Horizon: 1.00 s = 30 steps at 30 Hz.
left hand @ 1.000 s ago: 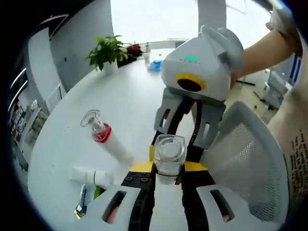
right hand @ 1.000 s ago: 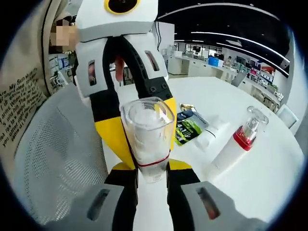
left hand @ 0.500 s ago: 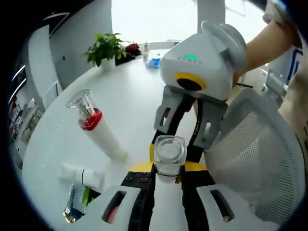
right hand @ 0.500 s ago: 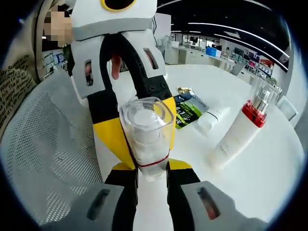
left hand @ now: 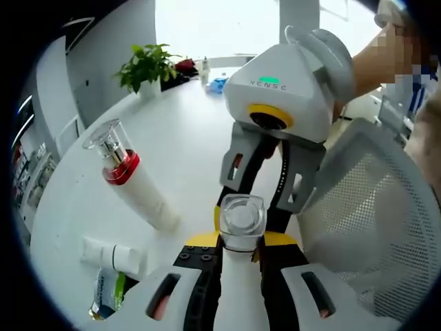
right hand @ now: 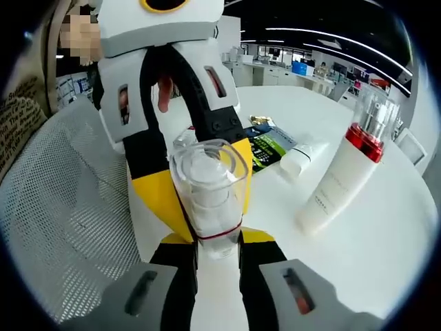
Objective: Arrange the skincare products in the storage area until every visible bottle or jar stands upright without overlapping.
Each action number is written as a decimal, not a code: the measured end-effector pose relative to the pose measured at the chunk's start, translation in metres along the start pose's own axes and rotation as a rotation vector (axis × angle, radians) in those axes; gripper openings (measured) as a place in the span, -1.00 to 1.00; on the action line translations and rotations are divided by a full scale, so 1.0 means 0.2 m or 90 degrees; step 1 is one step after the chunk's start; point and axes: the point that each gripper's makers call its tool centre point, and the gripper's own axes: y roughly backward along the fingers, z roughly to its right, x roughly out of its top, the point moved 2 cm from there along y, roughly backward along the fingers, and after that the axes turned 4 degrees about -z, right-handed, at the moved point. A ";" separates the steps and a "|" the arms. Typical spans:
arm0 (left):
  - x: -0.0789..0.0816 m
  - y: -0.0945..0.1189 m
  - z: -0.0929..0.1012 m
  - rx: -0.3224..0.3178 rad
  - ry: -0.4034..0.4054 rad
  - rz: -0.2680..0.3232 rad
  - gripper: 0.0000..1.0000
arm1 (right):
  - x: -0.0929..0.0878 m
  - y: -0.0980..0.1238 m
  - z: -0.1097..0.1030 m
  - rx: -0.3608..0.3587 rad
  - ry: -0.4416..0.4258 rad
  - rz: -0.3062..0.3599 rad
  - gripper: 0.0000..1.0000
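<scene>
A white bottle with a clear cap (left hand: 240,227) was held between both grippers above the white table (left hand: 186,138): the left gripper (left hand: 238,258) was clamped on its body, and the right gripper (right hand: 219,241) was closed on its capped end (right hand: 210,186). A red-collared bottle (right hand: 341,172) stood upright nearby, with a white tube (right hand: 298,157) and a sachet (right hand: 265,148) lying flat beside it.

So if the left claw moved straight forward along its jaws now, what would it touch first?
Most likely the right claw, which faces it head-on and grips the same clear-capped bottle from the other side. Depth is uncertain, but nothing else appears between them.
</scene>
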 end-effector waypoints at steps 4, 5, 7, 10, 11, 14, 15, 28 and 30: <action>0.02 -0.01 -0.03 0.000 -0.002 0.006 -0.66 | 0.00 0.00 0.03 -0.005 -0.002 0.000 -0.56; 0.02 -0.02 -0.03 0.000 -0.003 0.006 -0.66 | 0.00 0.00 0.04 -0.006 -0.002 -0.001 -0.56; 0.03 -0.03 -0.05 0.002 -0.007 0.004 -0.66 | -0.01 0.00 0.06 -0.006 -0.003 0.001 -0.56; 0.05 -0.05 -0.09 0.005 -0.010 0.006 -0.65 | -0.01 0.01 0.11 -0.008 -0.001 0.003 -0.56; 0.05 -0.05 -0.10 0.006 -0.009 0.007 -0.65 | 0.00 0.01 0.12 -0.010 -0.001 0.002 -0.56; 0.07 -0.07 -0.14 0.008 -0.013 0.008 -0.65 | -0.01 0.00 0.16 -0.014 0.001 0.000 -0.56; 0.07 -0.07 -0.15 0.009 -0.014 0.007 -0.65 | -0.01 0.00 0.18 -0.015 0.000 0.001 -0.56; 0.11 -0.10 -0.25 0.021 -0.025 0.010 -0.65 | 0.00 0.00 0.29 -0.013 0.008 0.005 -0.56; 0.11 -0.10 -0.26 0.023 -0.024 0.011 -0.65 | 0.00 -0.01 0.30 -0.013 0.011 0.005 -0.56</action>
